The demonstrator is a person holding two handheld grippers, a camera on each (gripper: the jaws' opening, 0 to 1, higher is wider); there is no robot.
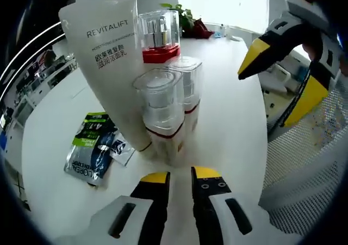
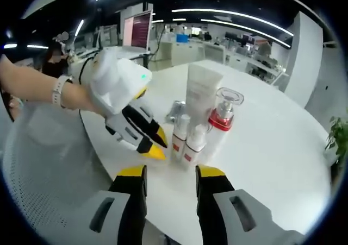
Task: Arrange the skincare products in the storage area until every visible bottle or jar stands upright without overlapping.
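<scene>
A tall white Revitalift tube (image 1: 103,55) stands upright on the white table (image 1: 228,120). Behind it is a clear-capped bottle with a red band (image 1: 159,36). Two small clear-capped pump bottles (image 1: 160,114) (image 1: 187,87) stand in front, touching each other. A dark and green sachet (image 1: 95,147) lies flat beside the tube. My left gripper (image 1: 179,177) sits just short of the small bottles, jaws a narrow gap apart, holding nothing. The right gripper (image 1: 283,76) hangs wide open to the right. In the right gripper view the right gripper (image 2: 171,174) faces the tube (image 2: 201,93), red-banded bottle (image 2: 223,114) and small bottles (image 2: 186,139). The left gripper (image 2: 155,145) reaches in beside them.
A white mesh chair back (image 1: 310,163) stands by the table edge on the right. A potted plant (image 1: 185,17) sits at the table's far side. A person's hand with a wristwatch (image 2: 60,90) holds the left gripper. Office desks and a monitor (image 2: 138,30) lie beyond.
</scene>
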